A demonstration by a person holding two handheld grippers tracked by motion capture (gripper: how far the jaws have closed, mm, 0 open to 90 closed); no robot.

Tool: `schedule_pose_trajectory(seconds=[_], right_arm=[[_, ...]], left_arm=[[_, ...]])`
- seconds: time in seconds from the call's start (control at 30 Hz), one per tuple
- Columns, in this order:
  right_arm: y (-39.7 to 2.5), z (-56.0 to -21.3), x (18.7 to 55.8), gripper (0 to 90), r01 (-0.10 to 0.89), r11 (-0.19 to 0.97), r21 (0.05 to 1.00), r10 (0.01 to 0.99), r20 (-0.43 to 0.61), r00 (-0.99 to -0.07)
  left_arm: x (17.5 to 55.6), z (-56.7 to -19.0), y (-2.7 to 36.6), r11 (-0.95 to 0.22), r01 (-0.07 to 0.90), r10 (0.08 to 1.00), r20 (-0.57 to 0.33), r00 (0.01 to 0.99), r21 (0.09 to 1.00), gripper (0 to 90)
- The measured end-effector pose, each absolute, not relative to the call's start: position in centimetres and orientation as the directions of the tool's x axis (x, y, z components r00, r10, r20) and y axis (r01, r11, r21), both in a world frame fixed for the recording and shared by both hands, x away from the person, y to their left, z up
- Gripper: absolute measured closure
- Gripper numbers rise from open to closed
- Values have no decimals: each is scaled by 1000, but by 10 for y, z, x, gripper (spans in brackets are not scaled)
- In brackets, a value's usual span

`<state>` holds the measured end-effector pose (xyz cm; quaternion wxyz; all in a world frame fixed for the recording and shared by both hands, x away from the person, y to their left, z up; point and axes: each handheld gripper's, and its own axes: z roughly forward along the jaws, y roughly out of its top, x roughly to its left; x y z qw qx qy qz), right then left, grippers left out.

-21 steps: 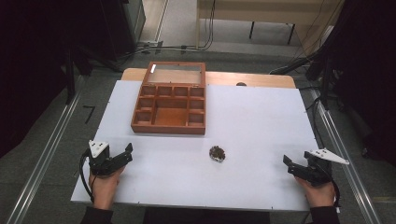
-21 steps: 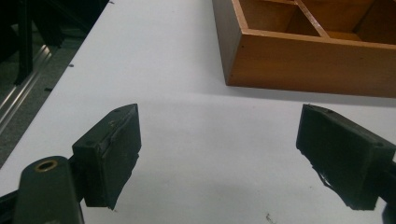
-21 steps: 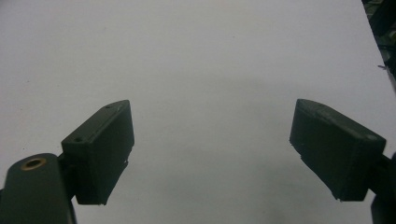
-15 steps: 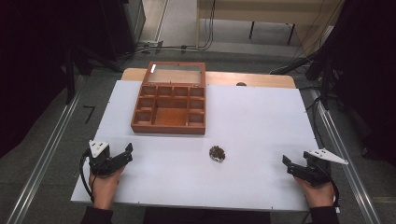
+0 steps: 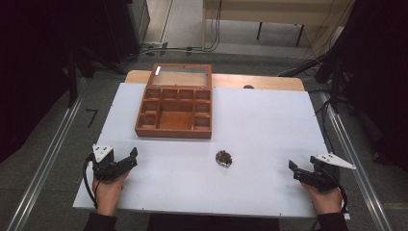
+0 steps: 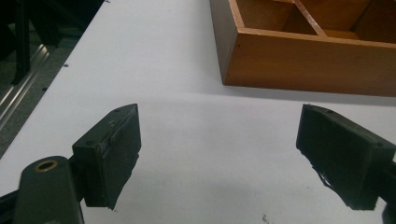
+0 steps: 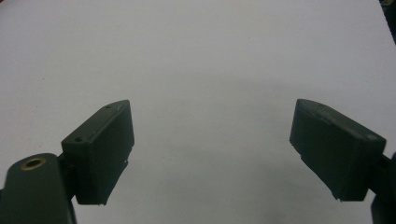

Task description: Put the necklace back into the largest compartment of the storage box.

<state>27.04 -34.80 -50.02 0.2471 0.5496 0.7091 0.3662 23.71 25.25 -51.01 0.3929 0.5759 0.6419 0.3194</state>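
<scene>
We hold both tongs low over the near edge of the white bench, one toward each near corner. The left tongs [image 5: 126,161] stand spread wide with nothing between them, and in the left gripper view the left tongs [image 6: 219,154] look along bare white surface toward the near left corner of the wooden box [image 6: 303,60]. The right tongs [image 5: 294,171] are likewise spread and empty; the right gripper view shows the right tongs [image 7: 210,149] over plain bench [image 7: 196,56].

The thing we seem to be after is a small dark brown lump [image 5: 223,158], lying alone on the bench between the two tongs, a little nearer the near edge than the middle and well apart from either. From the high view it is too small to name with certainty; its rough, scaly outline suggests a pine cone or a similar dried piece. We judge it light, stiff, somewhat brittle at its projecting bits, and rough enough not to slip.

The compartmented wooden box [image 5: 174,107] sits toward the far edge, left of centre, with its glass lid [image 5: 182,75] laid back and its cells apparently empty.

We would take the lump across its widest part with a gentle squeeze, so the scales do not crumble.
</scene>
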Motion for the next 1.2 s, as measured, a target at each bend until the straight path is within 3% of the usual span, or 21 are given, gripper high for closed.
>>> schedule_pose_trajectory(seconds=[1.2], right_arm=[[-334, -499, 272, 122, 592, 150, 792, 951, 49, -306]], left_arm=[[238, -509, 253, 134, 493, 990, -142, -23, 859, 127]])
